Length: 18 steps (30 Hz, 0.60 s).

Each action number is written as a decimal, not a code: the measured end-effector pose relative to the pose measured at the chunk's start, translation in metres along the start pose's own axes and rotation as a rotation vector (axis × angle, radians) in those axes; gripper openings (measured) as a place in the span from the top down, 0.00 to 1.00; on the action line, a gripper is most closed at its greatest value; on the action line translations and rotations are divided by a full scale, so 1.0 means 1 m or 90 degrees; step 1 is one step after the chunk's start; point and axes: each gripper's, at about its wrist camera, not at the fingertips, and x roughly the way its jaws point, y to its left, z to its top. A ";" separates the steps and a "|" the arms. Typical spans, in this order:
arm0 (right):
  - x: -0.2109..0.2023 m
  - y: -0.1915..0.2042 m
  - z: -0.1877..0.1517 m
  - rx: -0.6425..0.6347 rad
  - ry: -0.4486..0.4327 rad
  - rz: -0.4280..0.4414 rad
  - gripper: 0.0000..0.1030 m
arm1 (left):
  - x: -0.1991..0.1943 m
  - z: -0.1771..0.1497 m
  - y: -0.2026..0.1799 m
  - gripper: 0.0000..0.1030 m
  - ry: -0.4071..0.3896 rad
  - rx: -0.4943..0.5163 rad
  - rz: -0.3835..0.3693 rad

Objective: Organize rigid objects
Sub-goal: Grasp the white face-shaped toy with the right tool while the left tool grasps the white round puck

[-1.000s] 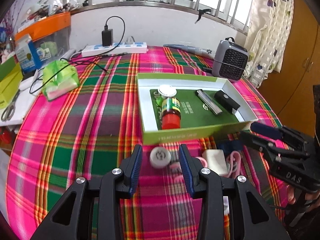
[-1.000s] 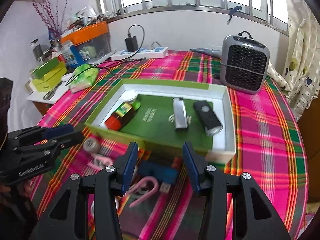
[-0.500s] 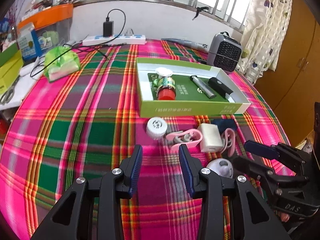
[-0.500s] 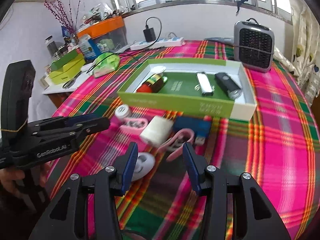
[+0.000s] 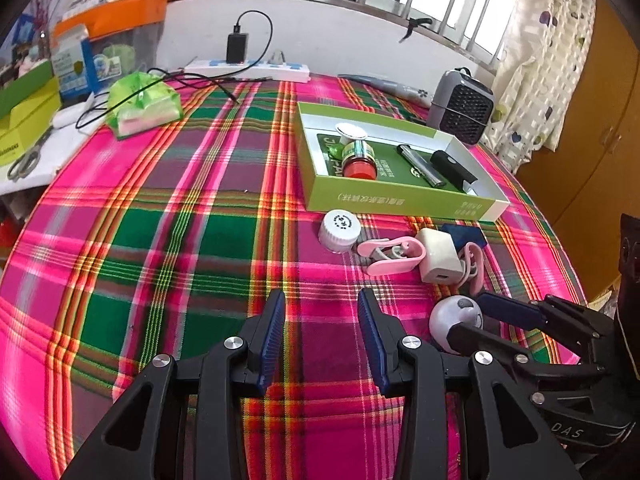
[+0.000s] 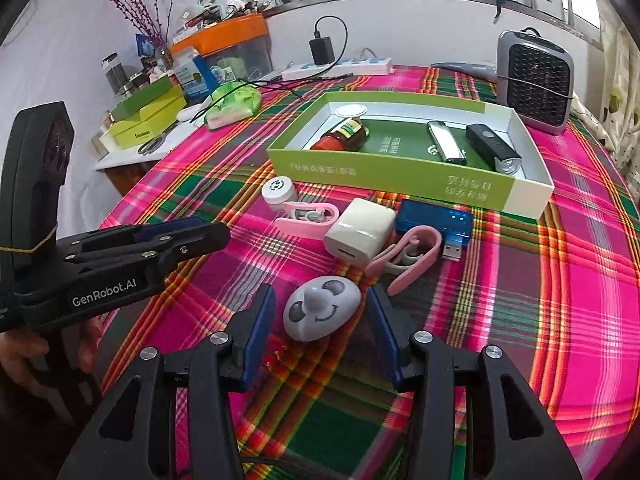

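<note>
The left gripper (image 5: 322, 306) is held released over bare plaid cloth (image 5: 180, 240). Further right, the smiley gadget (image 6: 322, 312) is framed between the right gripper (image 6: 320, 308) pads — jaws apart, not pressed on it — near the green box (image 6: 400, 176).

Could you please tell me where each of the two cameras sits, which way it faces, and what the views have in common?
Left wrist: on the left gripper, looking along its open fingers at bare plaid tablecloth; the right gripper shows at lower right.
Right wrist: on the right gripper, its open fingers either side of a grey smiley-face gadget; the left gripper and a hand show at left.
Shared: the green box, white charger and grey heater.
</note>
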 end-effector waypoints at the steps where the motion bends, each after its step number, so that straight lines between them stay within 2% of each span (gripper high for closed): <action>1: 0.002 0.001 0.000 0.000 0.002 0.000 0.53 | 0.000 0.000 0.001 0.65 0.001 -0.002 0.000; 18: 0.011 -0.001 0.000 0.015 0.016 -0.002 0.53 | 0.009 0.005 -0.001 0.65 0.010 0.009 -0.013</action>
